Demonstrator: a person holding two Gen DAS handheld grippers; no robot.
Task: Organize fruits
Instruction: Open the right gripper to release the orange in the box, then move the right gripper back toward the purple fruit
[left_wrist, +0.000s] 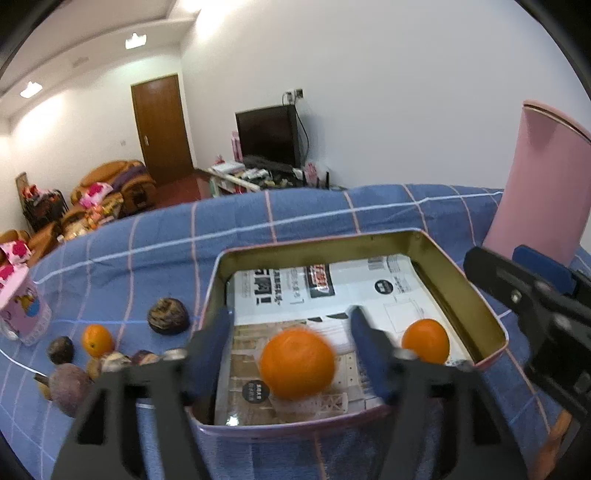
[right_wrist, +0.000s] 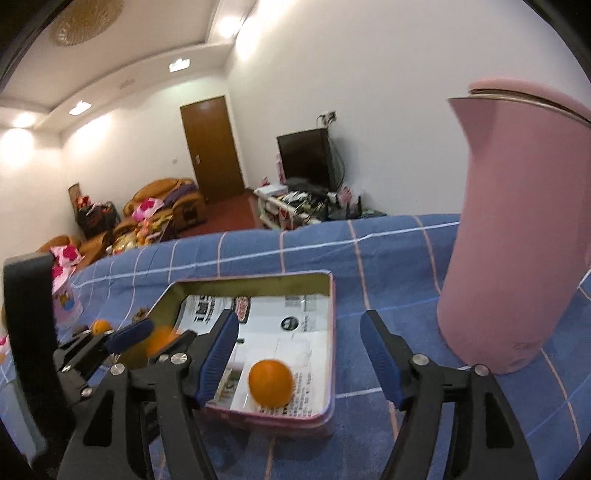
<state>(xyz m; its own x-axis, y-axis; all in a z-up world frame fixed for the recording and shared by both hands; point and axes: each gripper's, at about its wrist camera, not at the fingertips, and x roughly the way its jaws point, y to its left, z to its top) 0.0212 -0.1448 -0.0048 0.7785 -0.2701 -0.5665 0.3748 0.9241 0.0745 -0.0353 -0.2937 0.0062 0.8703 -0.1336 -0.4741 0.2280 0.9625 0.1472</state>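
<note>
A pink metal tin (left_wrist: 491, 325) lined with printed paper sits on the blue checked cloth. Two oranges lie in it: one, blurred, (left_wrist: 297, 363) between the open fingers of my left gripper (left_wrist: 291, 347), and one (left_wrist: 425, 341) at the tin's right side. That one also shows in the right wrist view (right_wrist: 271, 383). My right gripper (right_wrist: 299, 354) is open and empty over the tin's (right_wrist: 330, 369) near right corner. Left of the tin lie a third orange (left_wrist: 97, 339) and several dark purple fruits (left_wrist: 168, 316).
A tall pink kettle (right_wrist: 517, 236) stands right of the tin, close to my right gripper. A pink printed cup (left_wrist: 22, 314) stands at the far left. The table's far edge (left_wrist: 295, 192) runs behind the tin.
</note>
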